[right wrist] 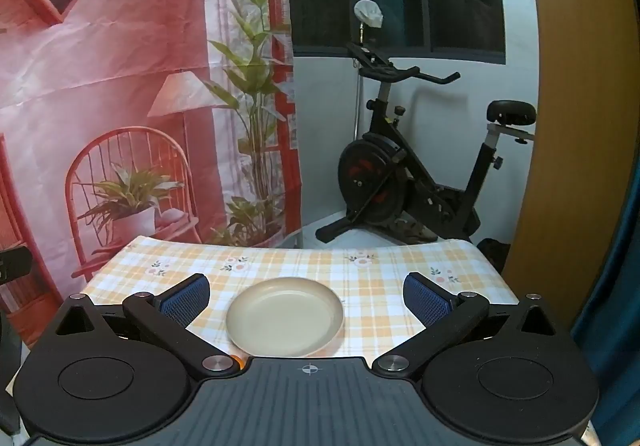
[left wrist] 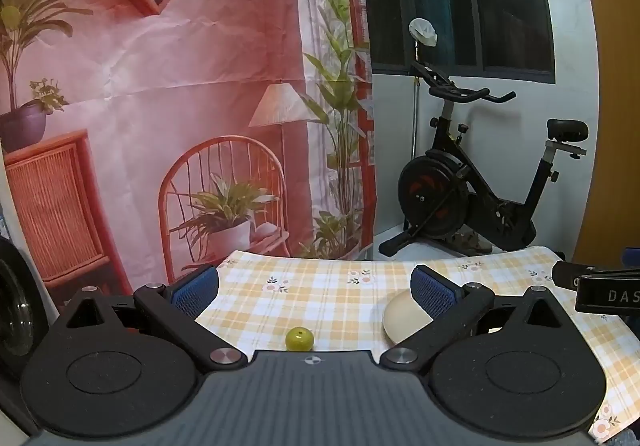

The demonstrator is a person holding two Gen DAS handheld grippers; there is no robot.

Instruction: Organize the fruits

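Observation:
A small green fruit (left wrist: 299,339) lies on the checked tablecloth (left wrist: 320,286), close in front of my left gripper (left wrist: 315,286), which is open and empty above the table. A cream plate (right wrist: 285,316) sits empty on the cloth between the open fingers of my right gripper (right wrist: 306,296); its edge also shows in the left wrist view (left wrist: 402,316) behind the right blue pad (left wrist: 434,292). A sliver of an orange fruit (right wrist: 239,362) peeks out at the right gripper's body, mostly hidden.
The table's far edge (right wrist: 296,242) runs in front of a printed backdrop (left wrist: 160,106). An exercise bike (left wrist: 472,186) stands on the floor beyond the table. The right gripper's black body (left wrist: 600,292) shows at the right edge of the left wrist view.

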